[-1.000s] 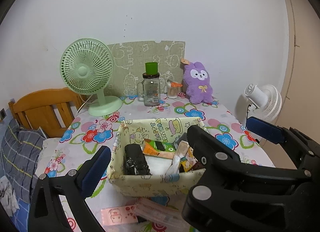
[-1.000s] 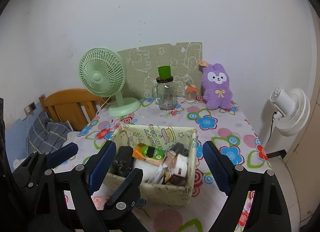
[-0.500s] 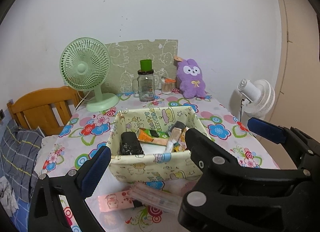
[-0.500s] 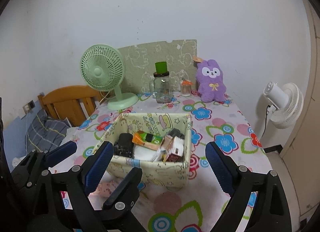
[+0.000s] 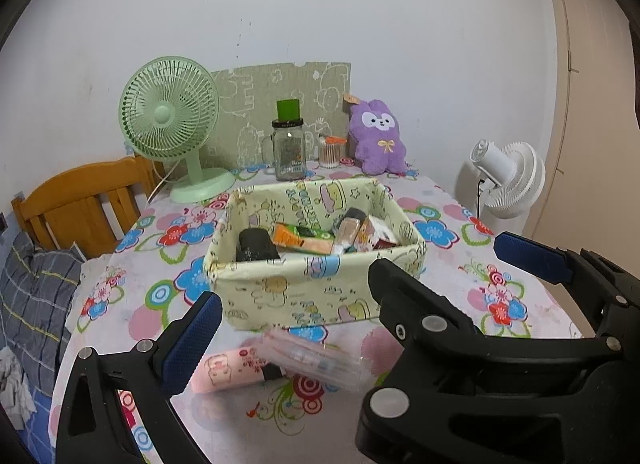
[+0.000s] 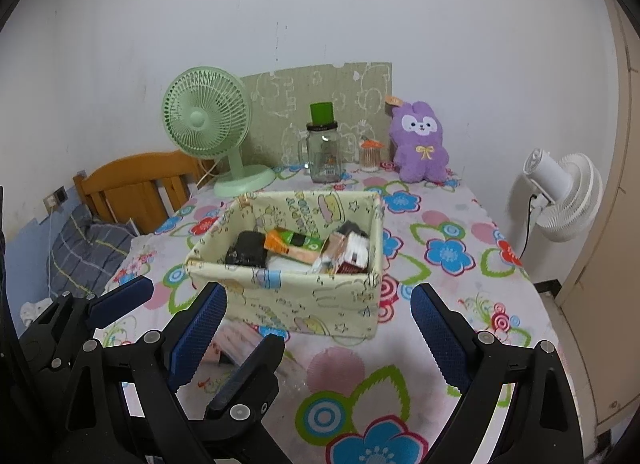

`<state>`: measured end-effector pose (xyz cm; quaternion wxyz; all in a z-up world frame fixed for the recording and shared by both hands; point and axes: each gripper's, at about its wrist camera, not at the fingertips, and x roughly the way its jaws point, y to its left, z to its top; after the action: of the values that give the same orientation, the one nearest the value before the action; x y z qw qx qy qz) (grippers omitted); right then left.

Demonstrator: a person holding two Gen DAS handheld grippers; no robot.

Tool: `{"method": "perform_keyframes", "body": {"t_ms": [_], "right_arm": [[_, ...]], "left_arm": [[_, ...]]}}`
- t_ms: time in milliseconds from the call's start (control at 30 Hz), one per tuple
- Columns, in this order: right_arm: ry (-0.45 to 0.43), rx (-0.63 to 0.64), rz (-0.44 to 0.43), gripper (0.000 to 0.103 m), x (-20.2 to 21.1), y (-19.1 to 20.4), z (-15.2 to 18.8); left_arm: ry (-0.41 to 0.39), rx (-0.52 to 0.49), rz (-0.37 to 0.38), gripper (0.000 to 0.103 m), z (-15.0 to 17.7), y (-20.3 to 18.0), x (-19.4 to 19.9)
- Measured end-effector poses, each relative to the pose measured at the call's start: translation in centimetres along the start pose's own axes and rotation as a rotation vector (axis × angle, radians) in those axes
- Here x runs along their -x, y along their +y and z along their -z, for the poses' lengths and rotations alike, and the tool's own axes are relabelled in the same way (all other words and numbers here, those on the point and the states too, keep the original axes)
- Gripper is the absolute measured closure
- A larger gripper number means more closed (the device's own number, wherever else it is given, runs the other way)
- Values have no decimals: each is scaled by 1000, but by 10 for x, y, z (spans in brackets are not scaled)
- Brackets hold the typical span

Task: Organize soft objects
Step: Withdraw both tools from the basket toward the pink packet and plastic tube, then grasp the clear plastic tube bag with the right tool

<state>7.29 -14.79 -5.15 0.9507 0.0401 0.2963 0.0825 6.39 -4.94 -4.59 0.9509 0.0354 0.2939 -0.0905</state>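
Bench (image 5: 448,223) w/ flower-print cloth, against white wall; wooden headboard (image 5: 80,199) at left, white floor fan (image 5: 508,179) at right. Green fan (image 5: 172,119), glass jar (image 5: 290,151), purple plush (image 5: 378,139) along bench rear. Fabric basket (image 5: 304,292) mid-bench, holding black pouch (image 5: 256,246), orange packet (image 5: 300,238), small boxes. Pink pouch (image 5: 228,370) and clear pouch (image 5: 316,360) flat on cloth just in front of basket. Left gripper (image 5: 352,288) and right gripper (image 6: 316,328) jaws both wide, nothing held.

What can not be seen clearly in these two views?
- Left wrist view: the clear packet in front of the fabric box is blurred; its contents are unreadable.
- Right wrist view: the left gripper hides most of that packet.
- Both views: the box wall hides the lower items inside.
- The jar label is too small.
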Motion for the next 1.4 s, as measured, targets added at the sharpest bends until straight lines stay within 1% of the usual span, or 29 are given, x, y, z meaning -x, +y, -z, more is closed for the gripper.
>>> {"method": "perform_keyframes", "body": {"t_ms": [433,700,833,933,1100,1400], "right_arm": [[53,-8,-7,8,-14,4,26],[109,-12,-29,8,-37,9,42],[136,0,-35,8,-49,14,46],[159,7,-46,8,-59,18,50],[191,21,-53,8,-74,25,54],[233,44,-66,8,-96,36,56]], "left_arm": [[54,3,-3,0,25,6,-13],[98,-9,-18,0,40,13,-30],[126,0,-24,0,47,20,-37],[156,17,-49,0,52,26,-45],[197,35,-66,1,59,38,-57],[233,56,-74,1,62,53,-71]]}}
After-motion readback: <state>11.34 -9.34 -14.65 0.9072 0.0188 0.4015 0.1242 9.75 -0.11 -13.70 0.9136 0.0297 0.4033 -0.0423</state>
